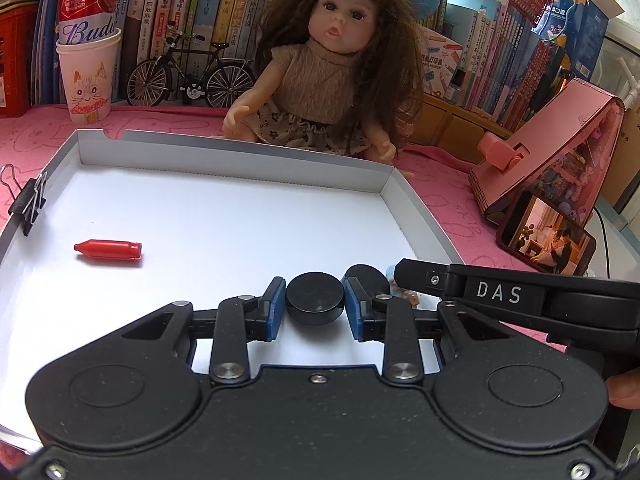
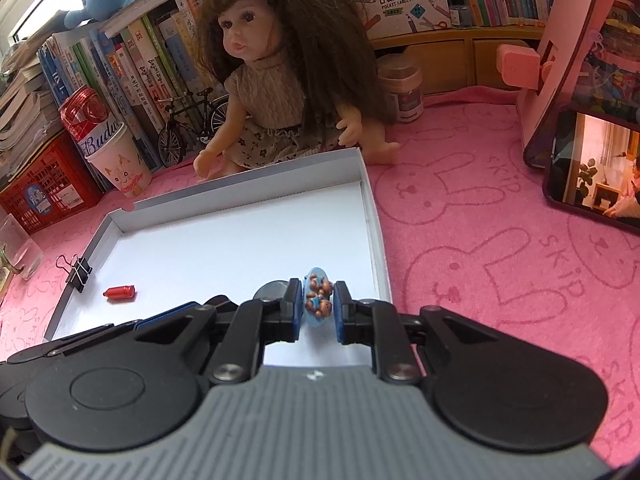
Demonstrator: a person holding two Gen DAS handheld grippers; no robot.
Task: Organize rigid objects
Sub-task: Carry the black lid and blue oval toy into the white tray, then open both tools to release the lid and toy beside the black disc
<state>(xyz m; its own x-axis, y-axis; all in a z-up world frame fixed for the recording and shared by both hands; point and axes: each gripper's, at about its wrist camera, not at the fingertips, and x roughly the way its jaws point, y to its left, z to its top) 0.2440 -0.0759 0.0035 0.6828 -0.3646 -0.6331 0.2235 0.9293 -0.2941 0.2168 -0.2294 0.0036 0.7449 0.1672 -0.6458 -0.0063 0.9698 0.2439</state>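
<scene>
Left wrist view puts a black disc (image 1: 315, 299) between your left gripper (image 1: 315, 305) pads, low over the white floor of the shallow box (image 1: 416, 216). The blue pads sit right at its sides, but whether they press or have let go you cannot tell from here. A second black disc (image 1: 366, 276) lies just beyond the right pad.

Your right gripper (image 2: 319, 300) has a small blue oval charm with brown bears (image 2: 318, 295) standing on edge between its pads, near the box's right wall; a sliver of gap shows at each side, so the jaws look slightly parted, not pinching.

Judged from this, you are at the set-down stage of sorting pieces into the box. The next move calls for opening both sets of jaws wider and lifting straight back without knocking the disc or tipping the charm.

Count inside the box: two black discs, one charm, one red bullet-shaped cap (image 1: 108, 249). One binder clip (image 1: 29, 202) grips the left wall. Behind sit one doll (image 1: 320, 64) and one toy bicycle (image 1: 190, 76).
</scene>
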